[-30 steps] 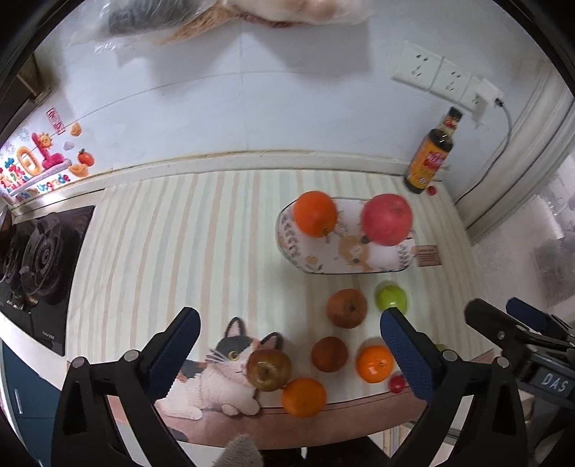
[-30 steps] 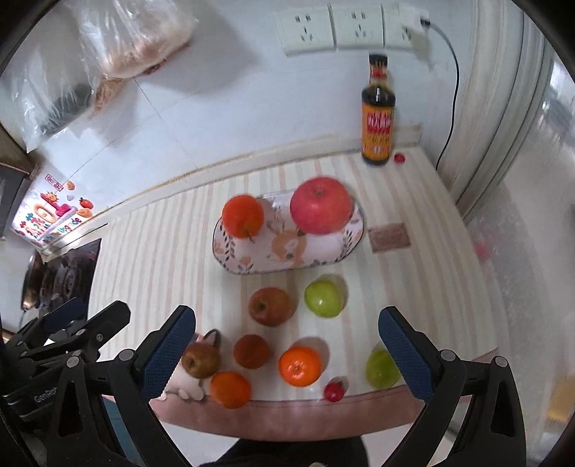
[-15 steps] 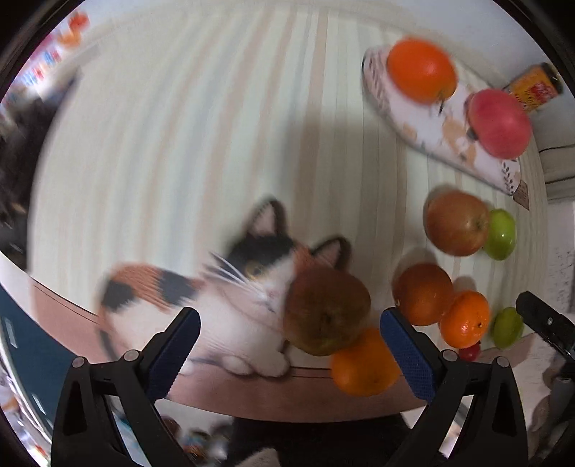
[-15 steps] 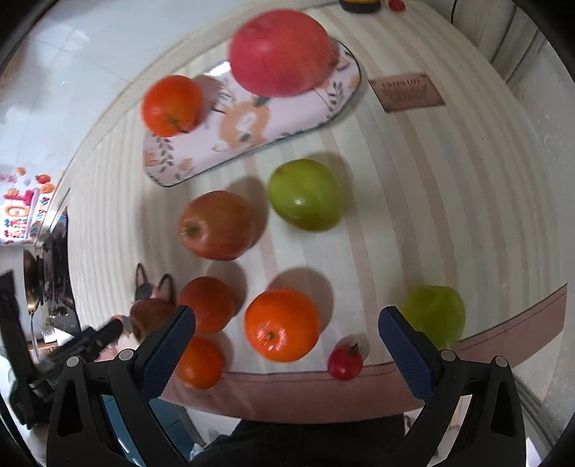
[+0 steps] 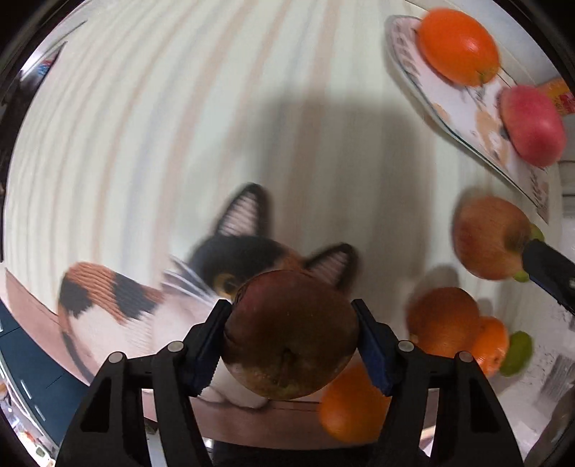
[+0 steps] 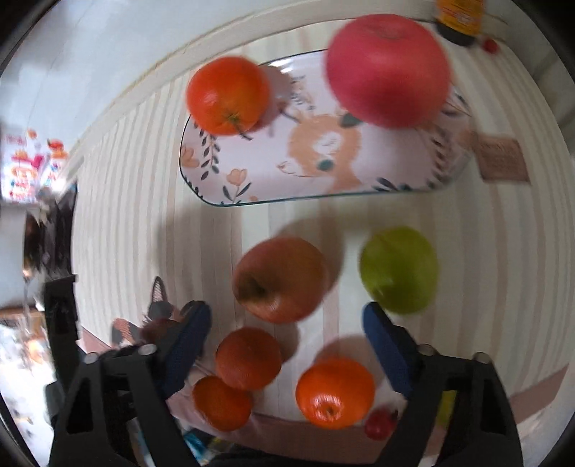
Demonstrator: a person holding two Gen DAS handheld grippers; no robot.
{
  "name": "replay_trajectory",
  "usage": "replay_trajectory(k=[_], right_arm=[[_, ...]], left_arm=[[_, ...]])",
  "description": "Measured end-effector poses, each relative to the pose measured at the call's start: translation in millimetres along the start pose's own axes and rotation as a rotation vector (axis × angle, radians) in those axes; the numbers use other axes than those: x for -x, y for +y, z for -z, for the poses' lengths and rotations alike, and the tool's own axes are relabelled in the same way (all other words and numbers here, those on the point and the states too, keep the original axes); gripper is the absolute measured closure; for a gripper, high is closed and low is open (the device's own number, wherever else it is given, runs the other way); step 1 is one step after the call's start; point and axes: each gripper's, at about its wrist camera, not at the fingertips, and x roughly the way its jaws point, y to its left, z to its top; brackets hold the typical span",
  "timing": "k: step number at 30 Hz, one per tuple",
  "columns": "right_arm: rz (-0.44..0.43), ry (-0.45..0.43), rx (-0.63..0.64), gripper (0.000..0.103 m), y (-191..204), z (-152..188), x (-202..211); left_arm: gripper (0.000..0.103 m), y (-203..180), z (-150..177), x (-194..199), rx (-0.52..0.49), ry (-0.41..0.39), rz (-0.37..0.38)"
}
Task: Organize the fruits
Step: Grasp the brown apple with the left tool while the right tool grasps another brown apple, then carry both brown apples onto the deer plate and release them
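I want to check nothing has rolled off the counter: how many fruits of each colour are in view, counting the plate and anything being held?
Orange fruits: 4
Red apples: 2
Brown-red apple in the left hand-held gripper: 1
Green fruits: 2
Small red fruits: 2
Total: 11

Home kitchen: striped cat-print counter mat (image 5: 151, 118), sauce bottle (image 6: 459, 14) behind fruit plate (image 6: 287, 158), tiled wall.
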Motion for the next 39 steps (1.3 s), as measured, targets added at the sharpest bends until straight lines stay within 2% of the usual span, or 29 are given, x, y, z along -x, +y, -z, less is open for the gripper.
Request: replay_trajectory(k=[5,8,14,18,21,30,34,39], right_arm=[[0.068,0.068,0.072,0.032,15,-15,-32],[0.105,0.063,0.118,0.033,23,-18,-39],[0.031,0.146,0.136,0.033,22,-4,-42],[0.028,0.13,0.135,0.032,22,-3,-39],[0.031,0.129,0.132,0.032,25,-6,-37],[0.017,0.118,0.124,0.032,10,3,-33],[0.036,0.105,0.132,0.033,8,3,-30],[0.014,0.126,0.112,0.032,0,-3,-30]], left_arm=[[0.038,12,-7,4,0.018,-0.004,-0.004],[0.039,9,-8,7,0.003,-0.022,-0.03],[0.039,-3,-7,12,-0.034,-0.032,-0.007],[0.038,-4,-11,-1,-0.039,-0.006,-0.025],[0.043,-10,-13,-3,-0.049,-0.017,-0.048],[0.044,-14,-17,1,-0.058,-0.018,-0.058],[0.043,-12,-35,3,-0.052,0.008,-0.008],[0.043,3,-42,1,-0.012,0.077,0.096]])
